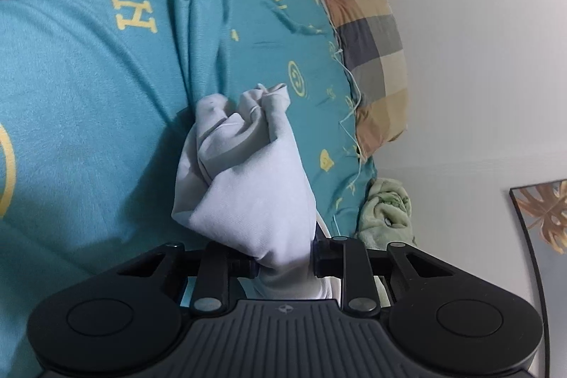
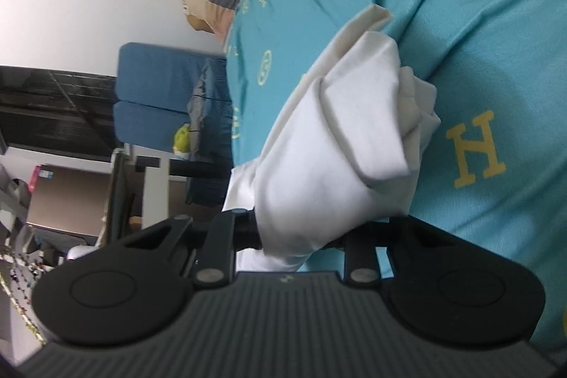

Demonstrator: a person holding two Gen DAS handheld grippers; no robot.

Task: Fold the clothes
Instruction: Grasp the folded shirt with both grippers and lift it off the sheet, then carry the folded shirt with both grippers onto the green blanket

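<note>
Left gripper (image 1: 283, 263) clamped narrow on a bunched fold of the white garment (image 1: 248, 186), cloth rising crumpled ahead of the fingers and hanging above the teal bedsheet (image 1: 88, 101) printed with yellow letters and smiley faces. Right gripper (image 2: 301, 236) likewise pinched narrow on another part of the same white garment (image 2: 340, 144), fabric draped in thick folds over the jaws, above the same teal sheet. Beyond, at the edge of the sheet against the white wall, a checked pillow (image 1: 375, 59) and, nearer, a crumpled pale green cloth (image 1: 386, 211).
</note>
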